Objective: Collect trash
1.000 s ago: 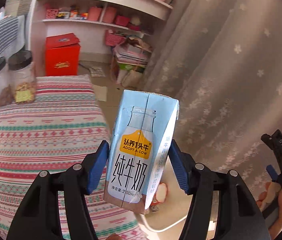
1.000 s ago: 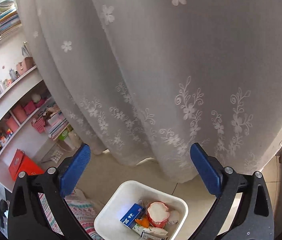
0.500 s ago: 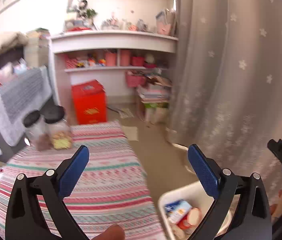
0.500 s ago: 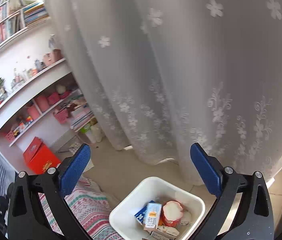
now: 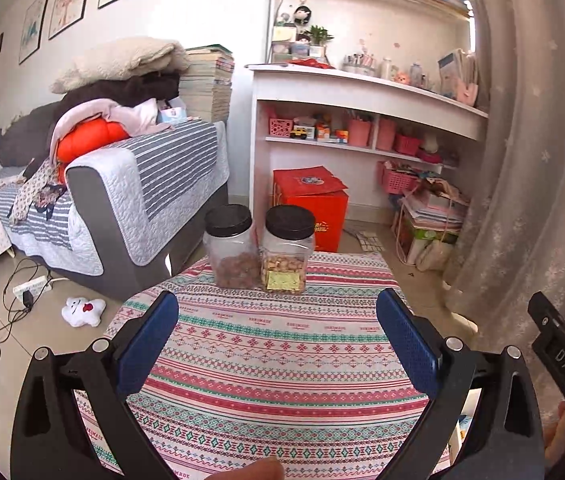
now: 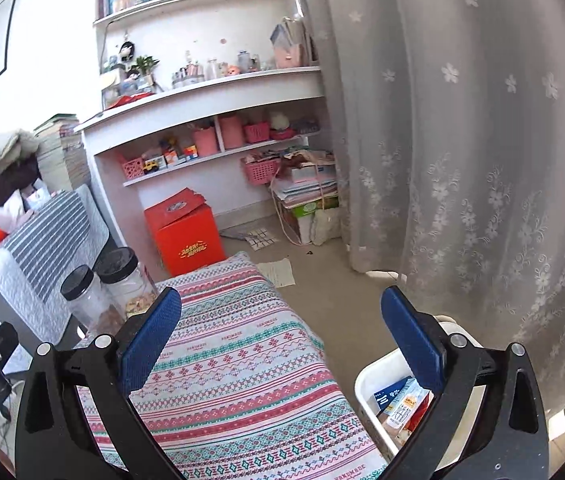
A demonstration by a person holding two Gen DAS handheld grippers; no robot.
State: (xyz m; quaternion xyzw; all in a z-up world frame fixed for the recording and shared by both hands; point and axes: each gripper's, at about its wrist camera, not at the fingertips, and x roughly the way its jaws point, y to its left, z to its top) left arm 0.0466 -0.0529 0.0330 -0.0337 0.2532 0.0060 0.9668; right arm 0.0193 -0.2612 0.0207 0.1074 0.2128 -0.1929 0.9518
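Trash sits in the white bin [image 6: 366, 390] on the floor, just beside the table's corner and near the curtain [image 6: 482, 140]: a milk carton [image 6: 404, 406] and a blue box [image 6: 388, 394] show above its rim. Left gripper [image 5: 276, 336] hangs over the patterned tablecloth [image 5: 282, 360], spread wide and empty. Right gripper [image 6: 280, 334] is likewise spread and empty. Two black-lidded jars [image 5: 258, 252] stand touching at the table's far edge.

Patterned tablecloth [image 5: 282, 360] covers table; two black-lidded jars [image 5: 260, 252] upright, side by side at far edge.
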